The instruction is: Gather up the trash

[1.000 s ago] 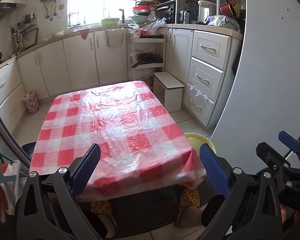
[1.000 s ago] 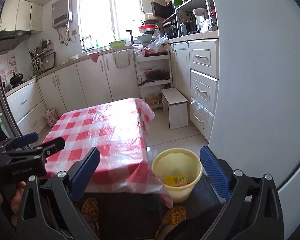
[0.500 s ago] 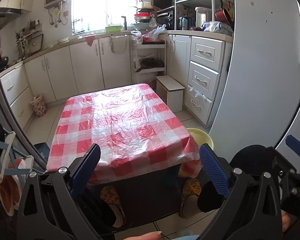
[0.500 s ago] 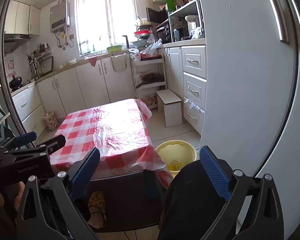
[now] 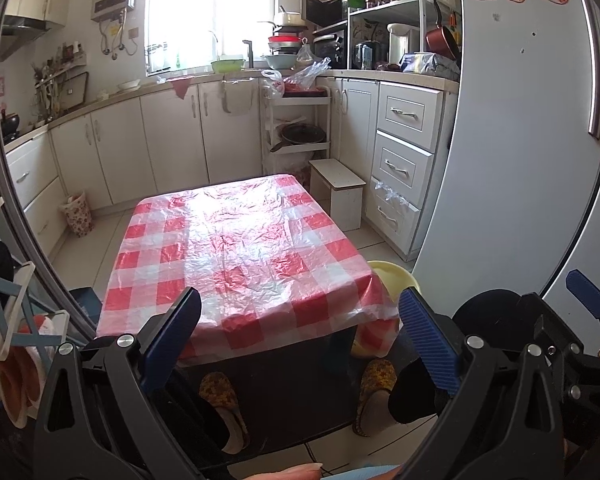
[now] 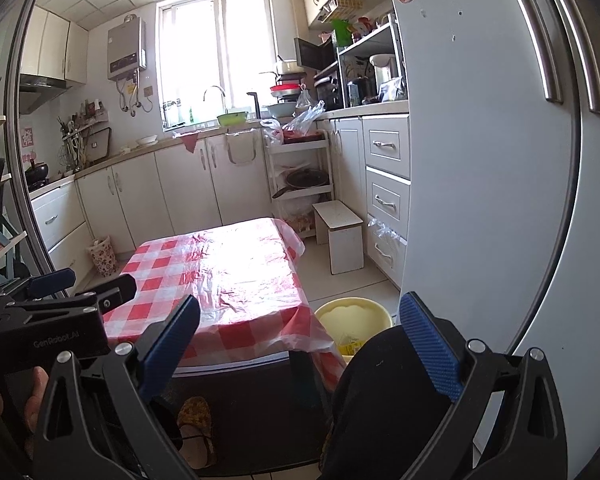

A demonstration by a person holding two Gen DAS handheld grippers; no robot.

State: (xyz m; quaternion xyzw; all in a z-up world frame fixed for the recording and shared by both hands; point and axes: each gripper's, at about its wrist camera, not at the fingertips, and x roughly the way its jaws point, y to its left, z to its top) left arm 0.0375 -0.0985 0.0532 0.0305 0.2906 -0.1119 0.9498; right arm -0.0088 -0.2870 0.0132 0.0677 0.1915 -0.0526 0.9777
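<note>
A yellow plastic bin stands on the floor at the right front corner of a low table; a yellow wrapper lies inside it. In the left wrist view only the bin's rim shows behind the table corner. The table carries a red-and-white checked plastic cloth, with nothing on it. My left gripper is open and empty, held back from the table's near edge. My right gripper is open and empty too, above a dark-trousered knee. The left gripper also shows at the right wrist view's left edge.
A large grey fridge fills the right side. A small white stool and drawer cabinets stand behind the table. A patterned bin sits by the left cabinets. The person's slippered feet rest under the table's near edge.
Both grippers have pulled back and risen away from the table, so more of the kitchen shows. The knee now covers part of the yellow bin in the right wrist view. Both stay open.
</note>
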